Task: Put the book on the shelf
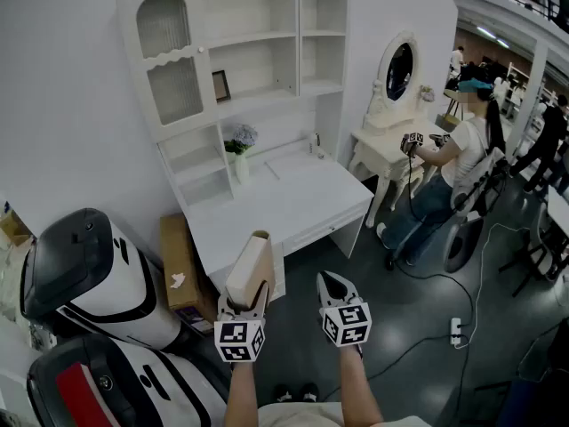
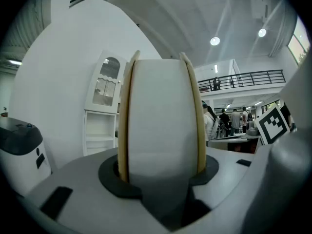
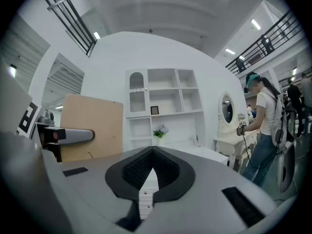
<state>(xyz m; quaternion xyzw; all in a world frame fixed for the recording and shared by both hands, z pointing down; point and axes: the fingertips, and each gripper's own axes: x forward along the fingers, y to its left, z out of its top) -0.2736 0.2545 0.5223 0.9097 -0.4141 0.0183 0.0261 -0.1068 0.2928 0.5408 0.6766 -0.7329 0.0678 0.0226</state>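
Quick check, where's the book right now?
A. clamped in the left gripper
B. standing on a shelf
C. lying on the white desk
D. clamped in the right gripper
A: the left gripper view shows the book standing upright between the jaws of the left gripper, while the right gripper is shut on nothing.

The white desk [image 1: 293, 205] stands against the wall and carries a white shelf unit [image 1: 267, 25] on its back part. A vase with flowers [image 1: 241, 162] stands on the desk top at the left, and a small picture frame [image 1: 220, 85] stands upright on a middle shelf (near the arched cabinet door). On the dark floor [image 1: 418, 292] a brown cardboard box [image 1: 180, 269] lies just beside the desk, and a power strip [image 1: 456, 330] lies well apart at the right.
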